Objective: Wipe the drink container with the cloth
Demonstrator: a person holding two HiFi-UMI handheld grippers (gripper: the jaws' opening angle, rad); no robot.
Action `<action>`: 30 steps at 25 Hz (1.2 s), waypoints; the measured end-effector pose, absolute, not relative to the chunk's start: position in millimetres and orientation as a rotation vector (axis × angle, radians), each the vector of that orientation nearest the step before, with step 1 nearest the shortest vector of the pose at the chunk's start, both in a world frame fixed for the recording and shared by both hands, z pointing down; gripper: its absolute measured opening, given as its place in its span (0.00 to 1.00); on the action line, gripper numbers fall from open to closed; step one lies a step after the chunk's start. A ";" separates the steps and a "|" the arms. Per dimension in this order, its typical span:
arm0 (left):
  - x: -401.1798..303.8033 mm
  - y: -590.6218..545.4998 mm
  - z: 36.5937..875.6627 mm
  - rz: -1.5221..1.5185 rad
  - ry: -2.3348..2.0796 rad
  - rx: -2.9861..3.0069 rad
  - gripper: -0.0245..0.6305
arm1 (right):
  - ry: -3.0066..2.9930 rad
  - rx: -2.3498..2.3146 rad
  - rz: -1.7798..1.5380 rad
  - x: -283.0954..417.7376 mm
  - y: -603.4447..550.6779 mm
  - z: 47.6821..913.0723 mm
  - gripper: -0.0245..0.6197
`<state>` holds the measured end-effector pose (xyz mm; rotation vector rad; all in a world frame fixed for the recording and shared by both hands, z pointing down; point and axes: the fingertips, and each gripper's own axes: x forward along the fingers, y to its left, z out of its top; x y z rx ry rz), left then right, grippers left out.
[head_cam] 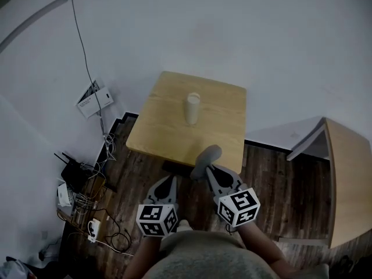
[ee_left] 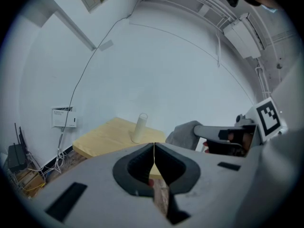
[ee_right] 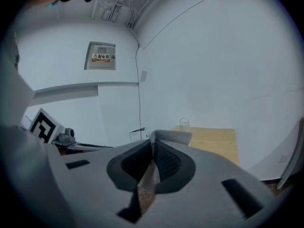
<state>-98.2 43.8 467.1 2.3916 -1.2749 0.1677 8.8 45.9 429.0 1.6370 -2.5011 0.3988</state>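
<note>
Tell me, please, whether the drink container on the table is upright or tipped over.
Upright: the drink container stands on its base on the wooden table, with its top end uppermost in both gripper views.

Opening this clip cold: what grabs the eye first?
A pale drink container stands upright, alone, near the middle of a small wooden table. By the table's near edge, the right gripper is shut on a grey cloth, while the left gripper beside it is shut and empty. A tangle of cables lies on the floor at left.

Drink container (head_cam: 193, 108) upright on wooden table (head_cam: 163, 129); cloth (head_cam: 207, 157) in right tool (head_cam: 208, 171)
</note>
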 end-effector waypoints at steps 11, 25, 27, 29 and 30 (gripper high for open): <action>-95.9 -11.3 471.6 0.193 -1.219 2.426 0.04 | -2.449 1.729 0.416 17.9 -7.8 436.1 0.05; -72.4 -72.4 482.6 0.197 -1.272 2.362 0.04 | -2.455 1.680 0.399 50.1 -72.1 439.3 0.05; -68.1 -81.6 485.2 0.211 -1.287 2.344 0.04 | -2.459 1.666 0.400 57.6 -82.0 438.2 0.05; -63.0 -93.4 484.4 0.214 -1.307 2.331 0.04 | -2.465 1.649 0.400 65.9 -94.5 438.1 0.05; -59.8 -99.7 483.2 0.209 -1.315 2.326 0.04 | -2.468 1.642 0.401 70.5 -101.6 438.2 0.05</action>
